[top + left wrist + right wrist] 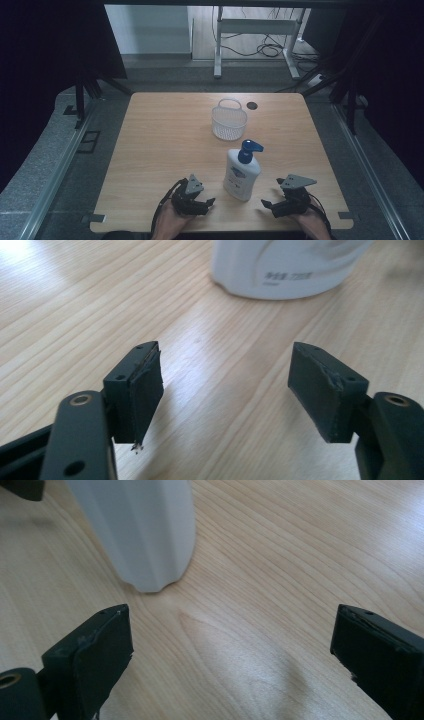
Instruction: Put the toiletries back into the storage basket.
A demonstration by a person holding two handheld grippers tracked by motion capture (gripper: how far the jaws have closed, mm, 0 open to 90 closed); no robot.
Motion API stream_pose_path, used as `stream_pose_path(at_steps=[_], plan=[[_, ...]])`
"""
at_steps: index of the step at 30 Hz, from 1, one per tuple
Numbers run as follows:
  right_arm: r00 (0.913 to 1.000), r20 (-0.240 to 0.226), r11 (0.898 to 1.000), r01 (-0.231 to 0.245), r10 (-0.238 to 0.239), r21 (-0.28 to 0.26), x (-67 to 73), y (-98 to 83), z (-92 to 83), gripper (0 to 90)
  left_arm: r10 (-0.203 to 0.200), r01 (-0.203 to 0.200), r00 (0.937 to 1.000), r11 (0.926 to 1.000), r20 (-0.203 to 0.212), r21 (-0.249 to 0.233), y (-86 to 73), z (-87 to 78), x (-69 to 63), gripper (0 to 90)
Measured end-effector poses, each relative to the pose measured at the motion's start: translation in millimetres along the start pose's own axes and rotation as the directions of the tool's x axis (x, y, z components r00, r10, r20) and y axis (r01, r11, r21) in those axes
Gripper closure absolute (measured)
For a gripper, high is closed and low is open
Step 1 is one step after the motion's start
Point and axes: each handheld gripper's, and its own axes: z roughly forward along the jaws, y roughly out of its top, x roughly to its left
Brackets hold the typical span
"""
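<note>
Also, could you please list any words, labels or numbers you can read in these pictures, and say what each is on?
No text can be read for certain.
Pump bottle, blue front label, high view: too small to read.
Pump bottle base, grey printed line, left gripper view: too blurred to read.
Basket: no markings visible.

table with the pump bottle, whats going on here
A person holds two grippers low at the table's near edge. The left gripper and right gripper are both open and empty, flanking an upright pump bottle without touching it. A white basket sits farther back, apart from it.
</note>
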Motion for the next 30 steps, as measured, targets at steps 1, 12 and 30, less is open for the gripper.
stream_pose_path(at_steps=[1, 12, 30], plan=[[1.0, 0.001, 1.0, 0.003, -0.003, -0.002, 0.9, 0.6, -1.0, 2.5, -0.001, 0.001, 1.0, 1.0, -0.006, 0.004, -1.0, -0.1, 0.8, 27.2], [0.9988, -0.048, 1.0, 0.012, -0.013, -0.027, 8.5, 9.0, -6.2, 0.0, -0.009, 0.011, 0.9979, 0.9991, -0.064, 0.042, -8.8, 6.2, 5.3, 19.7], [0.9954, -0.094, 0.998, 0.016, -0.022, -0.063, 19.4, 28.7, -15.4, 0.0, -0.008, 0.01, 0.9978, 0.9994, -0.066, 0.032, -10.4, 8.4, 4.8, 13.8]])
